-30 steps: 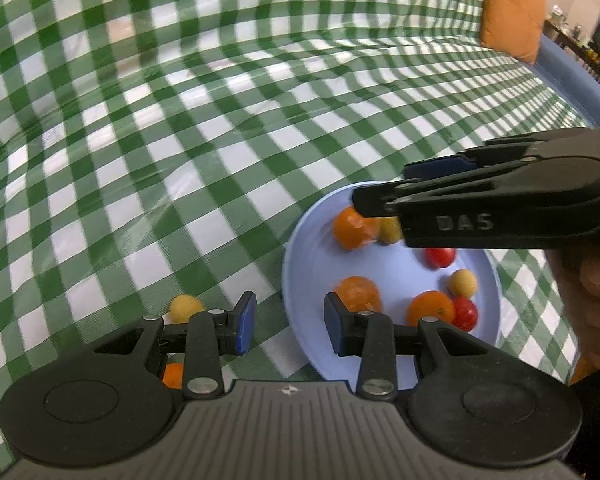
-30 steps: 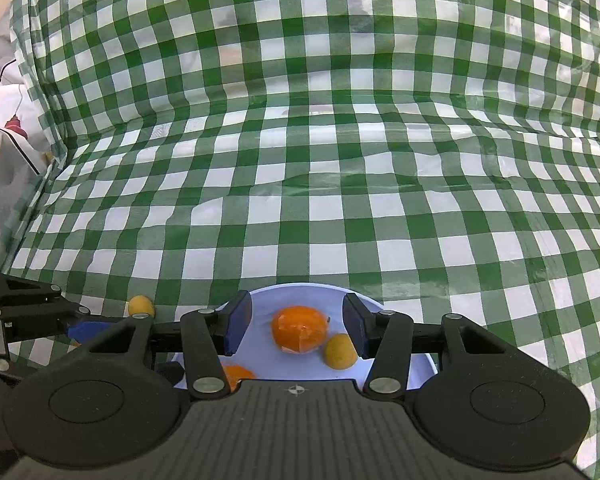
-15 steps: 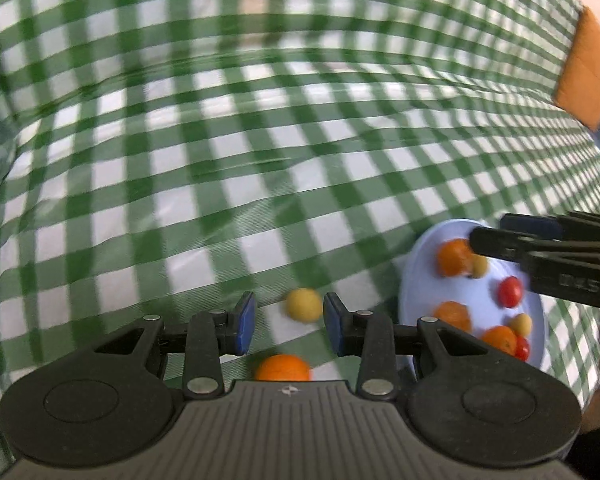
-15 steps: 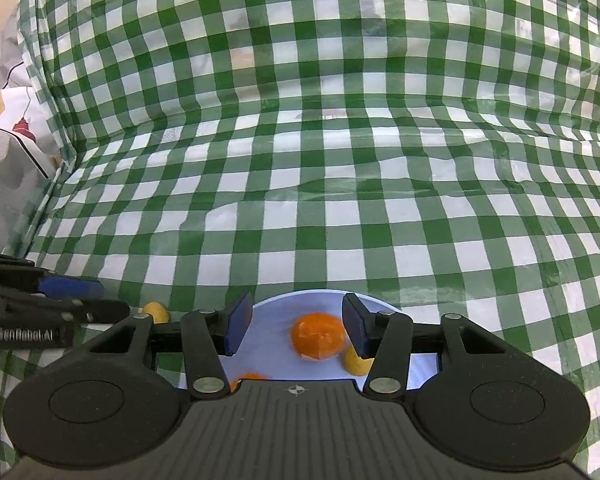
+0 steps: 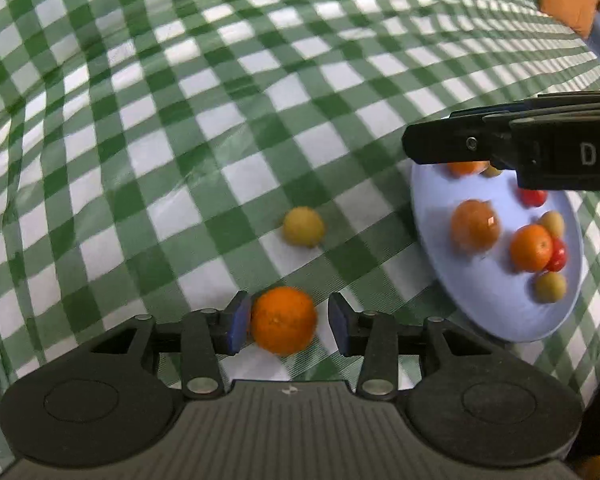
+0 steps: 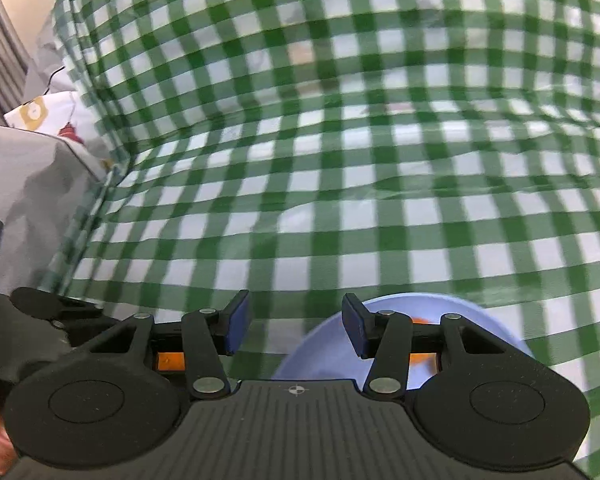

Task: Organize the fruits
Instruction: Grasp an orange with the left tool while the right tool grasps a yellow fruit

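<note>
One orange (image 5: pixel 284 320) now between jaws — opening.

Tablecloth (image 5: pixel 204 128): green-and-white check. Plate (image 5: pixel 500 312): pale blue. Fruit off the plate: one orange (image 5: pixel 284 320), one dull yellow fruit (image 5: pixel 303 226). Fruit on the plate: oranges, yellow-green and red pieces. Grippers: black bodies; the left gripper (image 5: pixel 288 322) has blue pads (image 5: pixel 238 320).
</note>
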